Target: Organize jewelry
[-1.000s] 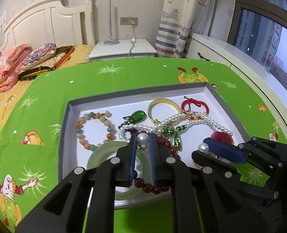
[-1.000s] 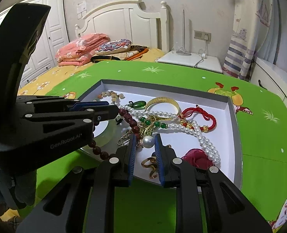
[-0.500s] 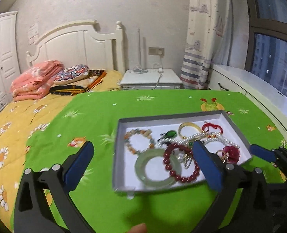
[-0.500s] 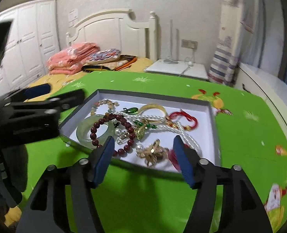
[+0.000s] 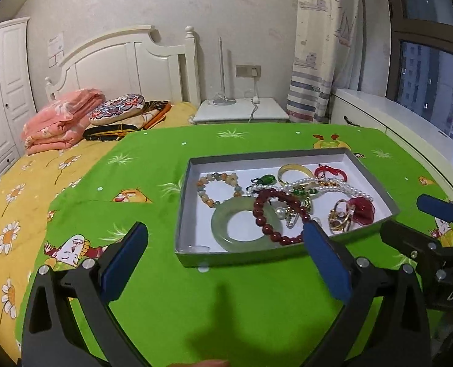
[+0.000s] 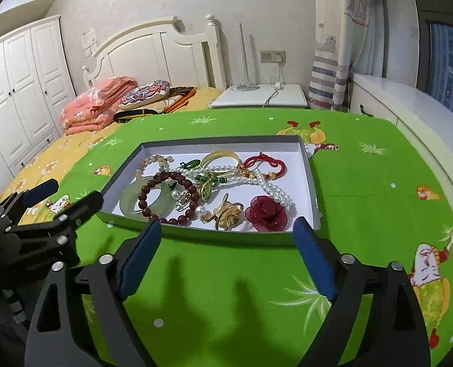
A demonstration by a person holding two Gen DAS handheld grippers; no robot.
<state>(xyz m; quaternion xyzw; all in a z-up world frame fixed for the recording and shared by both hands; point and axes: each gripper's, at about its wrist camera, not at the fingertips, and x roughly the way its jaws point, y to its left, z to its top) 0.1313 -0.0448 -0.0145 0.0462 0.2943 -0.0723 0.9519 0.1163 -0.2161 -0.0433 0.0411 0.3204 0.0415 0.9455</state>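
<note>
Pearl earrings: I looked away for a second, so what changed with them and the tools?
Both tools let go and drew back from the tray. The left tool stands open; the right tool is opening, empty. Both pearl earrings lie in the tray. Other jewelry stayed put.

My blue fingers flanked a grey tray, white inside, on a green cartoon-printed cloth.
</note>
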